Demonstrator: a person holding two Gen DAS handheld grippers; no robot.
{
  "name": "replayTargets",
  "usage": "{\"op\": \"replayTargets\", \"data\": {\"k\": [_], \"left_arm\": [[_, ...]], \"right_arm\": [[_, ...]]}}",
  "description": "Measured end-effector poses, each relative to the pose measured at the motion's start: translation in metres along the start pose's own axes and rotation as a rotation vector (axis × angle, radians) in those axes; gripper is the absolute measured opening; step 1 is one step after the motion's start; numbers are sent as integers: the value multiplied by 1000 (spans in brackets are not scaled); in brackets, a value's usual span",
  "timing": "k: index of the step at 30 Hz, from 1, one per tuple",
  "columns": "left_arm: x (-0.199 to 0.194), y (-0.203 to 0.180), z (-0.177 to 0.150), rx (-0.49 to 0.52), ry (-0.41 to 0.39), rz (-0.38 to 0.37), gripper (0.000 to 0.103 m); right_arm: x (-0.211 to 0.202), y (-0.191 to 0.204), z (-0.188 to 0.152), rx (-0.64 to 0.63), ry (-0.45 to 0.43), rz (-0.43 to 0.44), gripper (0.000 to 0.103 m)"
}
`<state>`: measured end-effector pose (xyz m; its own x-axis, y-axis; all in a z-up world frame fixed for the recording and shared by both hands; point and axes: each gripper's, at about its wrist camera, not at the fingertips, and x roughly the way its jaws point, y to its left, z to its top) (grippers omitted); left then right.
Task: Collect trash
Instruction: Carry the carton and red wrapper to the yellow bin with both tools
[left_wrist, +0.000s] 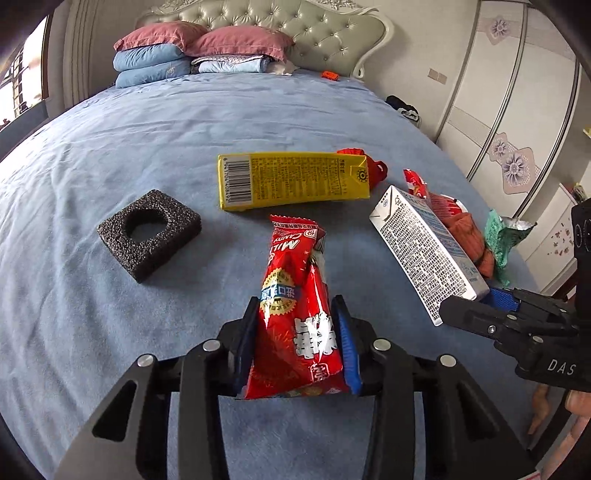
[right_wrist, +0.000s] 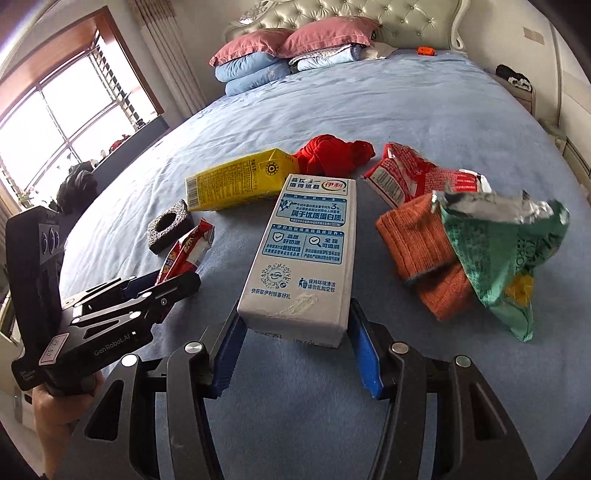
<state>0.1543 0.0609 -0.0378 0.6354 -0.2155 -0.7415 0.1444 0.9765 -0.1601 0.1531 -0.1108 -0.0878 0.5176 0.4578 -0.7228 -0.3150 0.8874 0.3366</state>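
My left gripper (left_wrist: 297, 314) is shut on a red candy wrapper (left_wrist: 299, 295), which sticks out forward between its blue pads. My right gripper (right_wrist: 295, 325) is shut on the end of a white milk carton (right_wrist: 306, 254); the carton also shows in the left wrist view (left_wrist: 424, 251). A yellow drink carton (left_wrist: 291, 181) lies on the blue bedsheet (left_wrist: 147, 129) beyond both. A green foil bag (right_wrist: 506, 254), a red snack packet (right_wrist: 406, 173) and a black foam block with a round hole (left_wrist: 149, 230) lie around them.
An orange knitted cloth (right_wrist: 424, 251) lies under the green bag, a red cloth (right_wrist: 332, 153) behind the yellow carton. Pillows and folded quilts (left_wrist: 192, 55) are stacked at the headboard. A wardrobe (left_wrist: 517, 110) stands right, a window (right_wrist: 55, 110) left.
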Motion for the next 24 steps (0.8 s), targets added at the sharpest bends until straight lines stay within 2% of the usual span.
{"op": "replayTargets", "data": {"k": [6,11,16,24], "left_arm": [[-25,-33,-23,22,-8,-64,40],[-44,-76,-45,58,-4,-141,40],[-60,-125,-63,107,-7,-213,40],[-66,-217,-87,216,38,-335,40]], "right_arm": [[-40,-10,-36,35,9,81,53],[-81,-15,-73,20,-10,95,53],[-124,-31,-113,10,-41,68,53],[-195,-89,-167,81,-106,-14,52]]}}
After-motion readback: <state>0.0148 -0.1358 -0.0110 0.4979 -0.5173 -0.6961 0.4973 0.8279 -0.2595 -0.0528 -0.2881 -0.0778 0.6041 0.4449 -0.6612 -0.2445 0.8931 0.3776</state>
